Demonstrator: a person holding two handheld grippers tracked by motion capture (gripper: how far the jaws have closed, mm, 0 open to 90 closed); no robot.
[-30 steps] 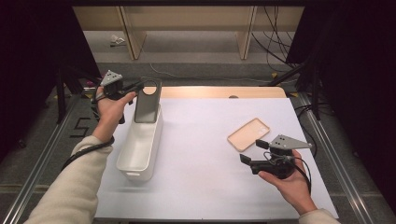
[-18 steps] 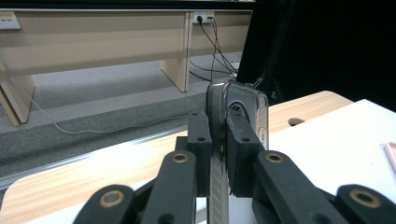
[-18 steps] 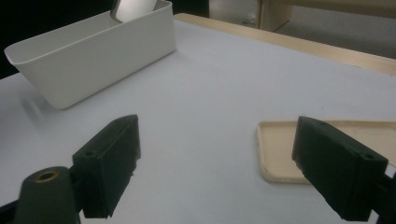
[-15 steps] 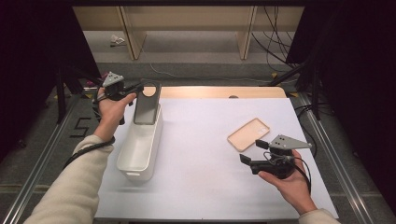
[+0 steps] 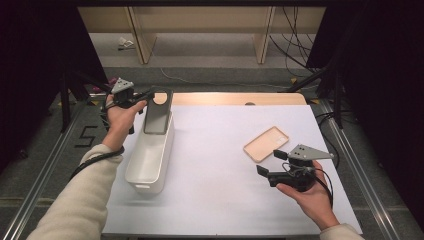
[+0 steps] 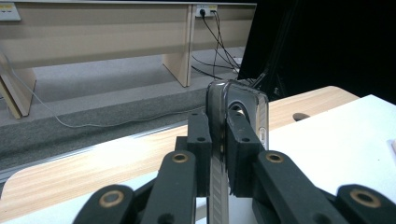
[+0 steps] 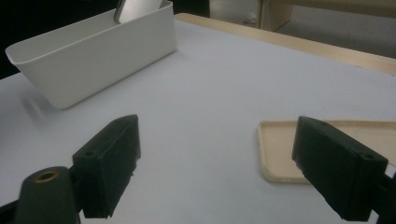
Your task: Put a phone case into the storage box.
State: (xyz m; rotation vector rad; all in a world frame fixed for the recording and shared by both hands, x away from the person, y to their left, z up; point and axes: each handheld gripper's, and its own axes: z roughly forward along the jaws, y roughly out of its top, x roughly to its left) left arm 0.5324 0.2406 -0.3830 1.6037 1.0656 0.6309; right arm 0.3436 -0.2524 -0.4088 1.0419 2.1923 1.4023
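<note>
My left gripper (image 5: 148, 95) is shut on the edge of a dark, see-through phone case (image 5: 159, 114). It holds the case upright over the far end of a white bin (image 5: 145, 165). In the left gripper view both pads (image 6: 201, 140) pinch the case's (image 6: 243, 100) rim. A beige phone case (image 5: 266, 143) lies flat on the white table at the right. My right gripper (image 5: 271, 162) hovers just in front of it, open and holding nothing. In the right gripper view (image 7: 224, 158) the beige case (image 7: 285, 149) lies beside the right-hand jaw, and the bin (image 7: 93, 51) stands farther off.
A white mat (image 5: 220, 165) covers the table, with a wooden strip (image 5: 225, 98) along its far edge. Metal rails (image 5: 350, 150) run down both sides. Beyond the table are wooden bench legs (image 5: 140, 35) and cables on the floor.
</note>
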